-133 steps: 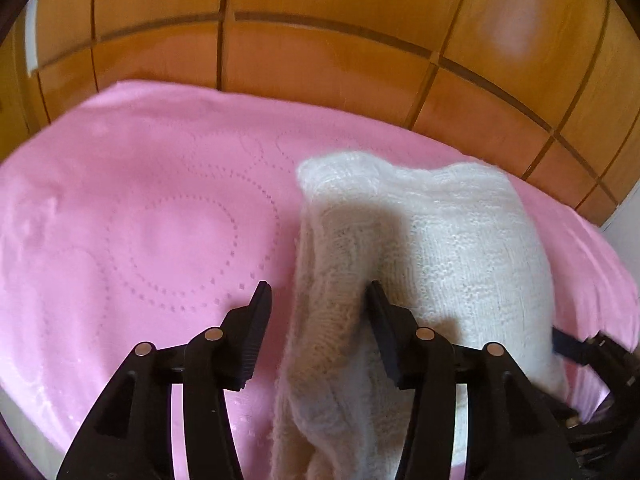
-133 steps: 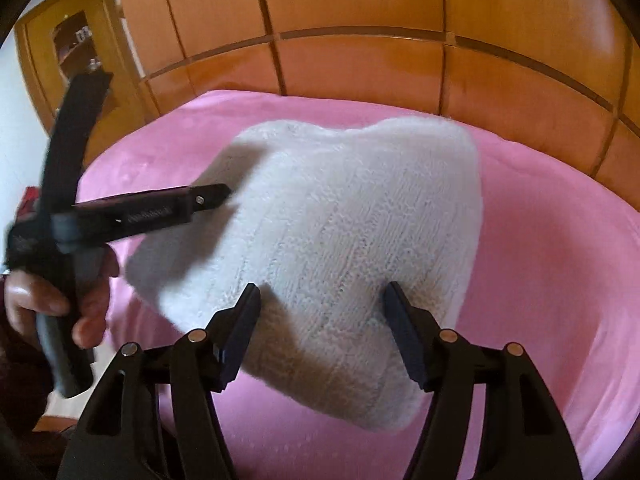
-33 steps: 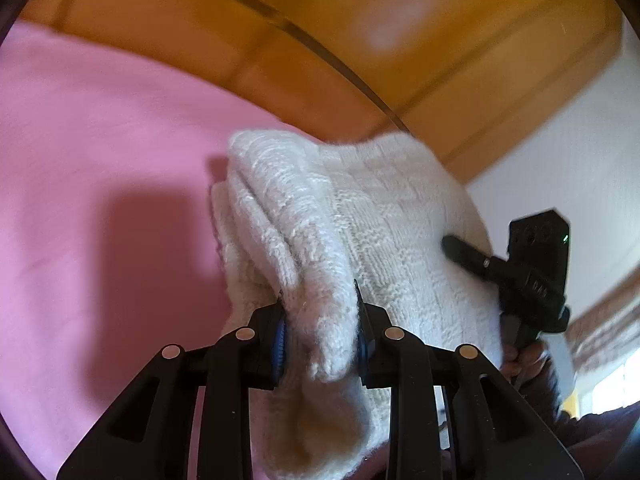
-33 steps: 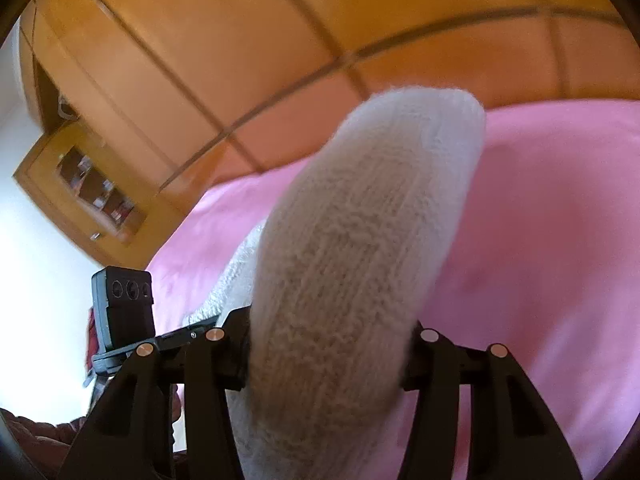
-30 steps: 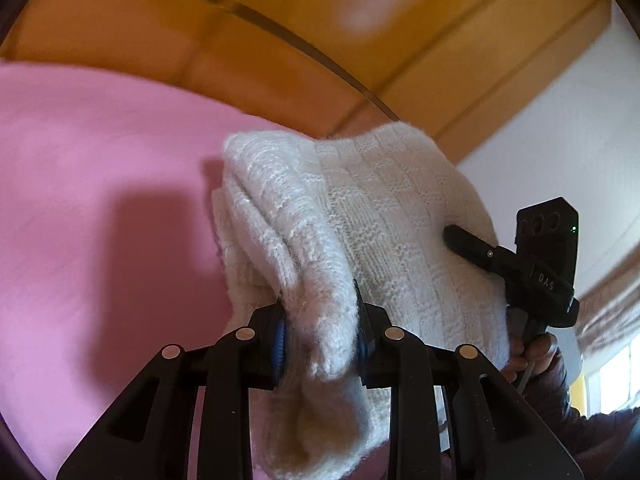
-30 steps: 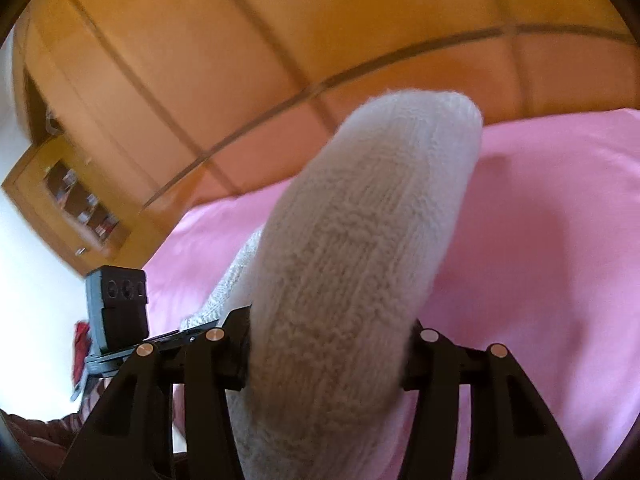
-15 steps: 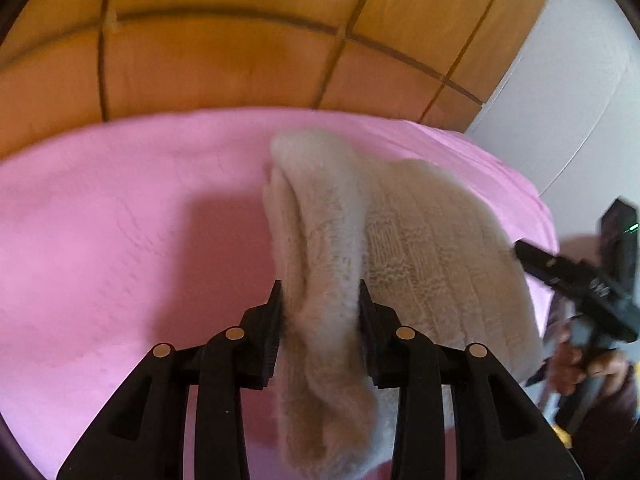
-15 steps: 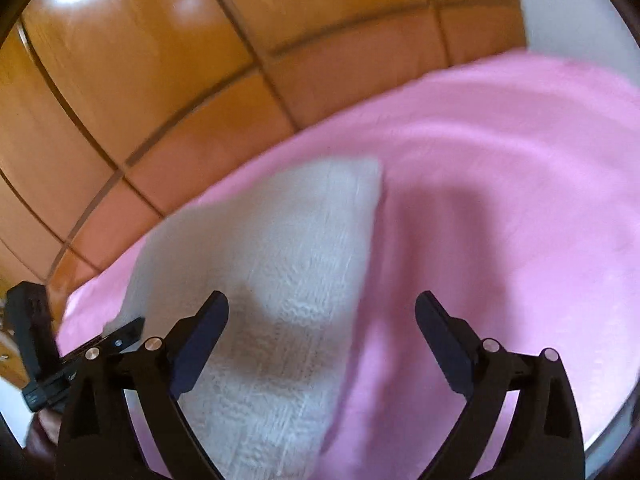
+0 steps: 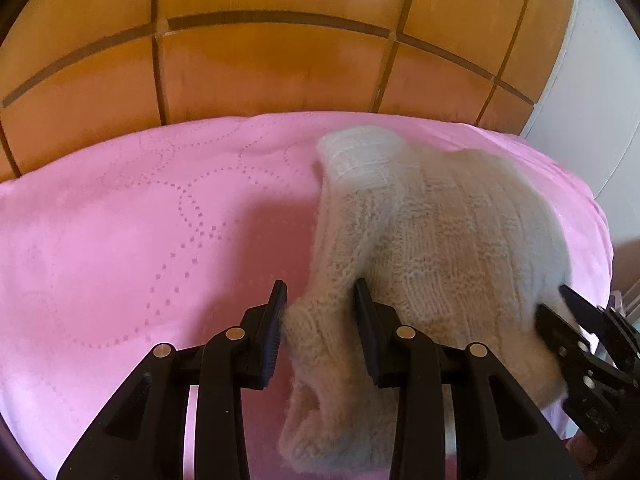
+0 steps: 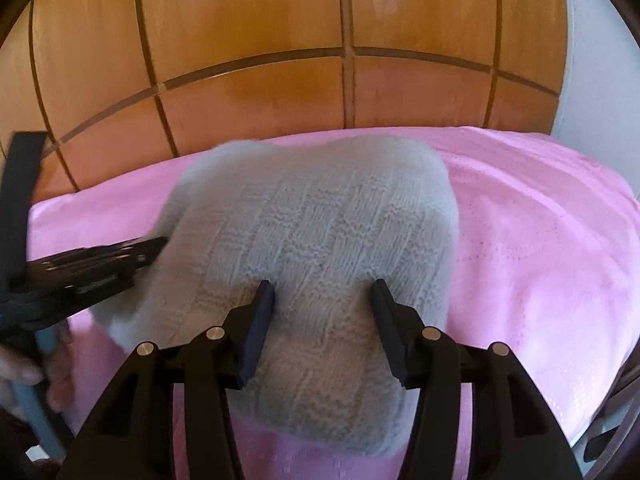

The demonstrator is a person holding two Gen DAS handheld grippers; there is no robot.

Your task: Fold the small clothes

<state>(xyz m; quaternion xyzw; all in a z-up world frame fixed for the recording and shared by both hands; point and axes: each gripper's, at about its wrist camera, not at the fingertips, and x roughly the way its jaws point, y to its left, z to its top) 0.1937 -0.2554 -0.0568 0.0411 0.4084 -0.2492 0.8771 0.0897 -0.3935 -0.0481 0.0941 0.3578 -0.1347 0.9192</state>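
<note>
A cream knitted garment (image 9: 420,248) lies folded on the pink bedspread (image 9: 140,232). My left gripper (image 9: 320,320) is open, its jaws either side of the garment's near left edge, which sags between them. In the right wrist view the garment (image 10: 320,232) lies flat and my right gripper (image 10: 323,320) is open, jaws straddling its near edge. The right gripper also shows in the left wrist view (image 9: 580,336) at the garment's right edge. The left gripper shows in the right wrist view (image 10: 96,264) at the garment's left edge.
A wooden panelled wall (image 9: 280,60) stands right behind the bed. A white wall (image 9: 592,80) lies at the right. The bedspread's right edge (image 10: 608,240) drops off near the garment. A hand (image 10: 24,372) holds the left gripper's handle.
Both grippers have let go of the garment and opened. The garment, held up a second ago, now lies on the bedspread. Both cameras have tilted down toward the bed.
</note>
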